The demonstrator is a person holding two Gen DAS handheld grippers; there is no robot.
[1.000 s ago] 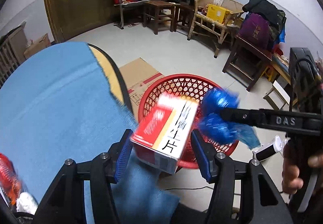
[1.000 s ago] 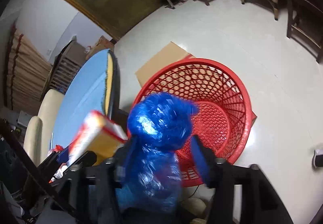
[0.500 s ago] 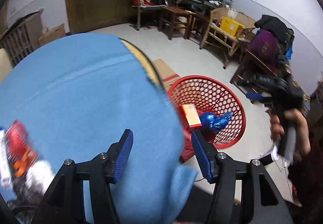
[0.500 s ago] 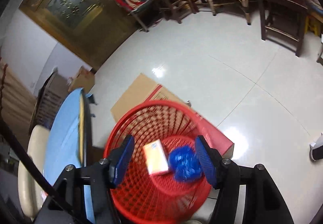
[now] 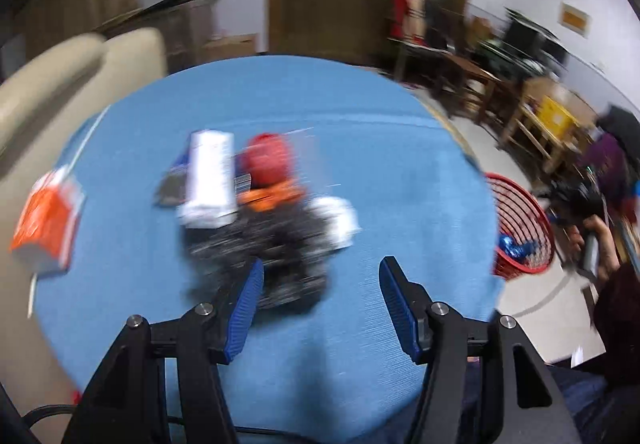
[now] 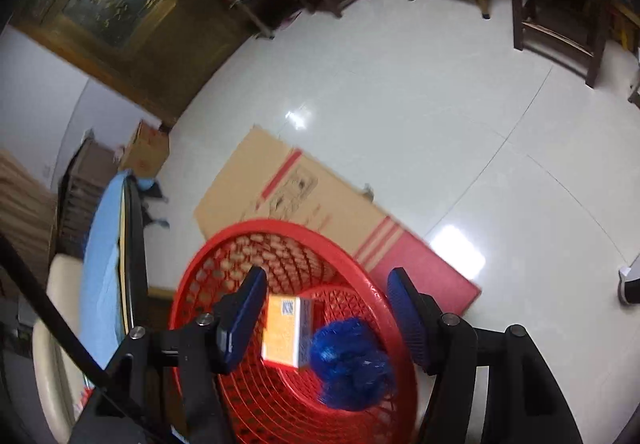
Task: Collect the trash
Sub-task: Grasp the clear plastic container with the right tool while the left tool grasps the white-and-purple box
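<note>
My left gripper (image 5: 322, 308) is open and empty above the blue round table (image 5: 400, 172). A blurred trash pile lies just beyond it: a white box (image 5: 210, 180), a red wrapper (image 5: 270, 168), dark crumpled trash (image 5: 280, 248) and white paper (image 5: 338, 218). An orange box (image 5: 48, 222) lies at the table's left. My right gripper (image 6: 326, 318) is open and empty above the red basket (image 6: 280, 408), which holds an orange box (image 6: 284, 332) and a blue crumpled bag (image 6: 352, 364). The basket also shows in the left wrist view (image 5: 528, 220).
Flattened cardboard (image 6: 288, 188) lies on the white floor under the basket. A beige sofa (image 5: 68, 80) stands behind the table. Wooden chairs (image 6: 560, 4) and tables stand at the far side of the room.
The box and the blue bag left both grippers and now lie in the basket. My left gripper swung left, back over the table to the trash pile. My right gripper stayed over the basket.
</note>
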